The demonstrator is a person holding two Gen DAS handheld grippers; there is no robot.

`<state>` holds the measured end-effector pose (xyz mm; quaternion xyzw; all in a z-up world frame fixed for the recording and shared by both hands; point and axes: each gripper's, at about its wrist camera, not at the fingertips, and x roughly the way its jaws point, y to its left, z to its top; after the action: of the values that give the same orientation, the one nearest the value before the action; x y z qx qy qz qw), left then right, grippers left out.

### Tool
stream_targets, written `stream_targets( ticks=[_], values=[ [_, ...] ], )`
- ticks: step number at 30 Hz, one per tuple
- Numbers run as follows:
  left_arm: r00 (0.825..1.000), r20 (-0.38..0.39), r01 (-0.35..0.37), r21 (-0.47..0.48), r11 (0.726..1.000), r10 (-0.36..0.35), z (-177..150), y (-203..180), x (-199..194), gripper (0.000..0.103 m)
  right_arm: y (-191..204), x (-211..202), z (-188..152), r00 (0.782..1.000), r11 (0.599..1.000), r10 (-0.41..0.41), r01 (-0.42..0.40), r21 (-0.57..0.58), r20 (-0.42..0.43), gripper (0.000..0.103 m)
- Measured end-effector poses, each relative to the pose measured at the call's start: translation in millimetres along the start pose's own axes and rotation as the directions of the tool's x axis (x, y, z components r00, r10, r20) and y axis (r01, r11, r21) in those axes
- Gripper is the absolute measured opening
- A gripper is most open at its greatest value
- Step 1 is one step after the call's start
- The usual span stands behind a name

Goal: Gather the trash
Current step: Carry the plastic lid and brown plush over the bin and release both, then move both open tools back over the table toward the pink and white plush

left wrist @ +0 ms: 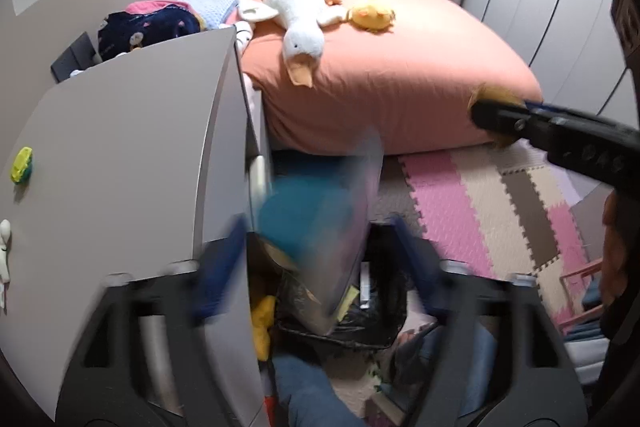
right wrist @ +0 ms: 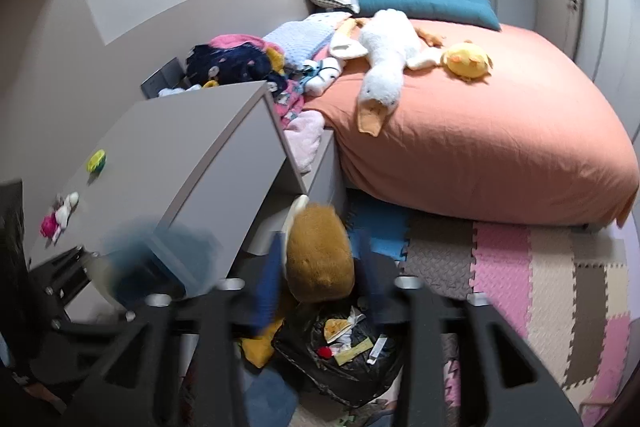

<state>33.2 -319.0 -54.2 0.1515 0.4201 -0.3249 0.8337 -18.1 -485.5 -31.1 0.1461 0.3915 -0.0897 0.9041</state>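
Observation:
In the left wrist view my left gripper (left wrist: 316,247) is shut on a blurred clear plastic package with a teal label (left wrist: 320,227), held over a black trash bag (left wrist: 352,319) on the floor. The bag holds several scraps. In the right wrist view my right gripper (right wrist: 318,267) is shut on a brown plush toy (right wrist: 318,255), held above the same trash bag (right wrist: 344,355). The right gripper (left wrist: 500,119) also shows at the right of the left wrist view, with the brown plush (left wrist: 496,95) in it. The teal package (right wrist: 160,263) shows blurred at the left of the right wrist view.
A grey dresser (left wrist: 132,155) stands at the left with small toys on top. A bed with an orange cover (left wrist: 392,79) carries a white goose plush (left wrist: 300,15) and a yellow chick plush (left wrist: 370,14). Foam puzzle mats (left wrist: 480,211) cover the floor. A yellow plush (left wrist: 262,323) lies beside the bag.

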Motion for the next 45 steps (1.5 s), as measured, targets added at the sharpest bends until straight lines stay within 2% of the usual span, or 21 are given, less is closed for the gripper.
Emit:
stream_targets(
  ticks=[1,3,7,14,21,33,45],
  values=[
    [0.999,0.016,-0.031,0.004,1.000,0.031,-1,0,-1,0.097,-4,-3,-1,1.000,1.000,-0.019,0.019,0.015,0.017,0.073],
    [0.998,0.011,-0.056,0.006,0.998,0.056,-1,0,-1,0.097,-9,-5,-2,0.998,0.998,-0.058,0.057,0.023,0.033,0.075],
    [0.998,0.016,-0.066,-0.020,0.998,0.067,-3,8,-5,0.097,-19,-3,-3,0.998,0.997,-0.058,0.057,0.049,0.027,0.078],
    [0.996,0.017,-0.086,-0.026,0.996,0.087,-7,15,-8,0.097,-14,4,-8,0.999,0.998,-0.050,0.050,0.044,0.007,0.078],
    [0.994,0.024,-0.103,-0.056,0.993,0.104,-13,31,-11,0.097,9,11,-7,0.999,0.999,-0.043,0.043,-0.006,-0.001,0.078],
    [0.985,0.033,-0.165,-0.139,0.976,0.171,-30,80,-29,0.097,56,24,-6,1.000,0.998,0.027,-0.028,-0.061,-0.007,0.079],
    [0.967,0.039,-0.238,-0.215,0.947,0.252,-51,131,-54,0.097,108,38,-3,0.995,0.989,0.098,-0.100,-0.109,-0.023,0.079]
  ],
)
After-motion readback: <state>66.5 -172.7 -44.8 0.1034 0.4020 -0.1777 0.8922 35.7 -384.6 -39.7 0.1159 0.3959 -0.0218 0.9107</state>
